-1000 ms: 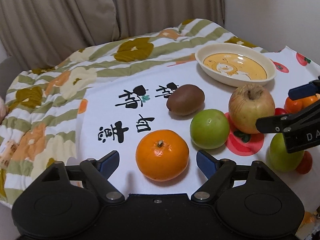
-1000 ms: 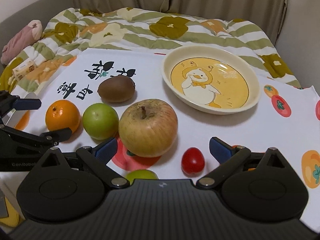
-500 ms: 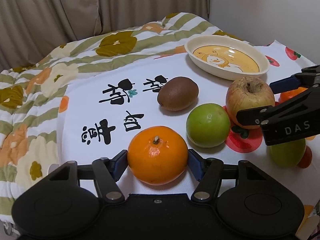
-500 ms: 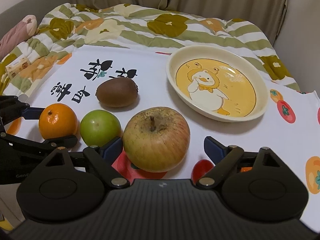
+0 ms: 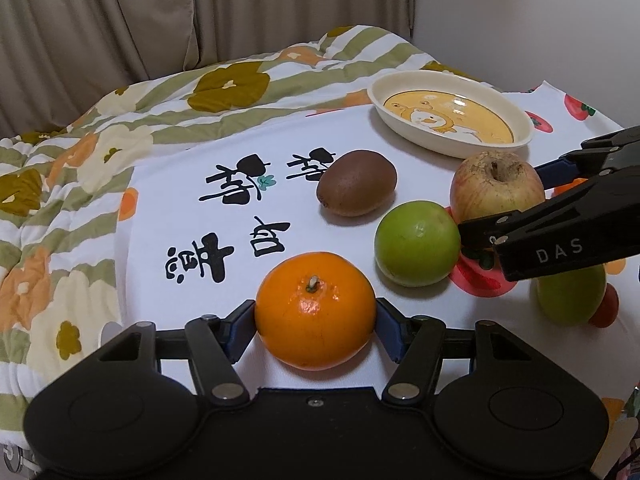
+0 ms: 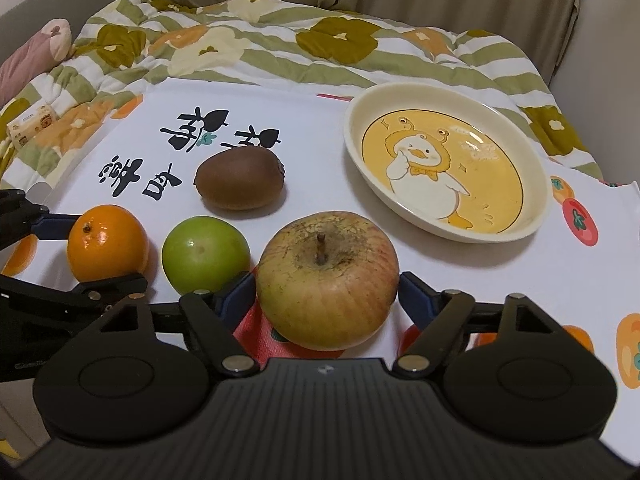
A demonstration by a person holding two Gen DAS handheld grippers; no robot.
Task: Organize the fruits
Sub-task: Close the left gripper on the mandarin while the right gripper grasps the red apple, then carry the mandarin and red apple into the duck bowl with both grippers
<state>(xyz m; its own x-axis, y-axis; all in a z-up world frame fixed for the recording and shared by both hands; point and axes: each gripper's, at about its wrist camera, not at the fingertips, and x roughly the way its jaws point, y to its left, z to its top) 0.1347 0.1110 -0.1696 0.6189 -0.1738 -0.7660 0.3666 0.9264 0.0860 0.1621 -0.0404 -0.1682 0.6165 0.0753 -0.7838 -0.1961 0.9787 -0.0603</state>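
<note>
My left gripper (image 5: 315, 320) is shut on the orange (image 5: 315, 316), which rests on the white cloth; it also shows in the right wrist view (image 6: 106, 249). My right gripper (image 6: 326, 294) is shut on the big yellow-red apple (image 6: 327, 282), seen in the left wrist view too (image 5: 496, 186). A green fruit (image 5: 417, 243) lies between orange and apple, and a brown kiwi (image 5: 356, 188) lies behind it. The cream plate with a duck picture (image 6: 444, 160) stands empty at the far right.
Another green fruit (image 5: 570, 300) and a small red fruit (image 5: 606, 311) lie under the right gripper's body. A flowered quilt (image 6: 280, 44) covers the bed behind the cloth. A pink soft toy (image 6: 32, 56) and a small packet (image 6: 34, 124) lie at the far left.
Both grippers moved forward and closed: the left onto the orange, the right onto the apple. The small red fruit went out of the right wrist view.
</note>
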